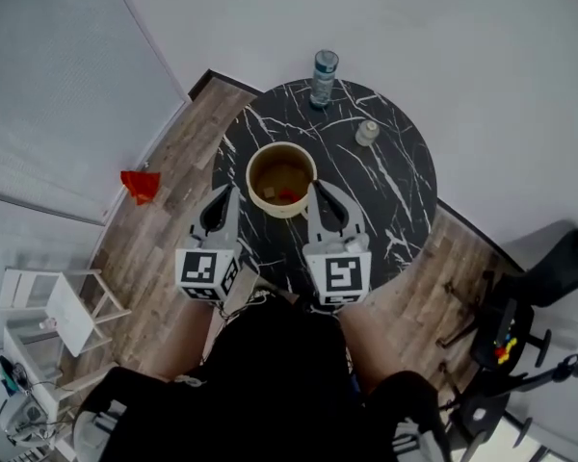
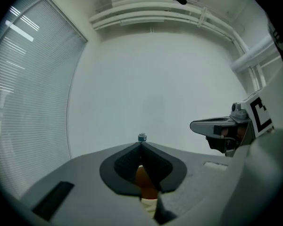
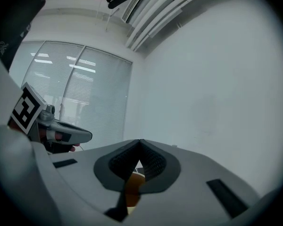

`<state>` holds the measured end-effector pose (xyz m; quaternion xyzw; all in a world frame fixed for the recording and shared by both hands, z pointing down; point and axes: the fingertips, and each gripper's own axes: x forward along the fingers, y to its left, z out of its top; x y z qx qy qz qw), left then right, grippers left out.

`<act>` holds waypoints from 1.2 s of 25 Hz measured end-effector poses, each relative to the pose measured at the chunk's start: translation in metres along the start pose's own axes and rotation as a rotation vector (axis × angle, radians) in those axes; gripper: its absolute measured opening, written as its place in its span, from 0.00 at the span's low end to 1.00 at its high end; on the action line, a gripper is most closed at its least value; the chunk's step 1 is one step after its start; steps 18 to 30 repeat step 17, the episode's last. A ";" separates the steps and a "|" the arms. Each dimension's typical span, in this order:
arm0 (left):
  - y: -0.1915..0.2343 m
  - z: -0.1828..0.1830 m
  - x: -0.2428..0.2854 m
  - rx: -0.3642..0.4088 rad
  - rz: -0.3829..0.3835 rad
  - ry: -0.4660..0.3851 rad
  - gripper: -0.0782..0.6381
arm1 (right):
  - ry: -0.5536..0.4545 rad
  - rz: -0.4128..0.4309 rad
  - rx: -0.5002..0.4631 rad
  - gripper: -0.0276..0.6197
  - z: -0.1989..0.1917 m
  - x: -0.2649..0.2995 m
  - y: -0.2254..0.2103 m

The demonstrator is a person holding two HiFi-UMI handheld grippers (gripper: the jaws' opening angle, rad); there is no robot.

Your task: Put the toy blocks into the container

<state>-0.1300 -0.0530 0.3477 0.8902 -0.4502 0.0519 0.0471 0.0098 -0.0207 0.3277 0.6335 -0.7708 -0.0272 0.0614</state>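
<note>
Your left tool (image 1: 228, 195) and right tool (image 1: 314, 191) sit clenched, empty, flanking the container (image 1: 281, 210), blocks (image 1: 287, 194) inside, none showing on the tabletop (image 1: 390, 191), looks done

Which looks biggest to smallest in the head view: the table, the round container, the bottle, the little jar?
1. table
2. round container
3. bottle
4. little jar
Bottle over jar is unsure: both are seen from above.

Likely an office: window blinds (image 1: 39, 94), swivel chair (image 1: 559, 258) (partly seen).
</note>
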 end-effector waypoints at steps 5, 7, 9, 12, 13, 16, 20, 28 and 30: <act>0.001 0.003 0.000 0.003 0.004 -0.005 0.11 | 0.014 0.008 -0.015 0.04 0.003 0.001 -0.002; 0.000 0.007 0.002 0.004 0.006 -0.013 0.11 | 0.013 0.008 -0.018 0.04 0.005 0.002 -0.005; 0.000 0.010 0.006 0.003 0.007 -0.021 0.11 | 0.008 0.008 -0.024 0.04 0.007 0.003 -0.010; -0.002 0.013 0.008 0.003 0.009 -0.026 0.11 | 0.006 0.010 -0.025 0.04 0.008 0.003 -0.014; -0.003 0.013 0.009 0.004 0.008 -0.028 0.11 | 0.005 0.013 -0.022 0.04 0.009 0.004 -0.016; -0.004 0.015 0.011 0.010 0.003 -0.028 0.11 | 0.002 0.020 -0.007 0.04 0.010 0.004 -0.018; -0.003 0.015 0.012 0.014 0.001 -0.028 0.11 | 0.001 0.022 -0.002 0.04 0.011 0.005 -0.018; -0.003 0.015 0.012 0.014 0.001 -0.028 0.11 | 0.001 0.022 -0.002 0.04 0.011 0.005 -0.018; -0.003 0.015 0.012 0.014 0.001 -0.028 0.11 | 0.001 0.022 -0.002 0.04 0.011 0.005 -0.018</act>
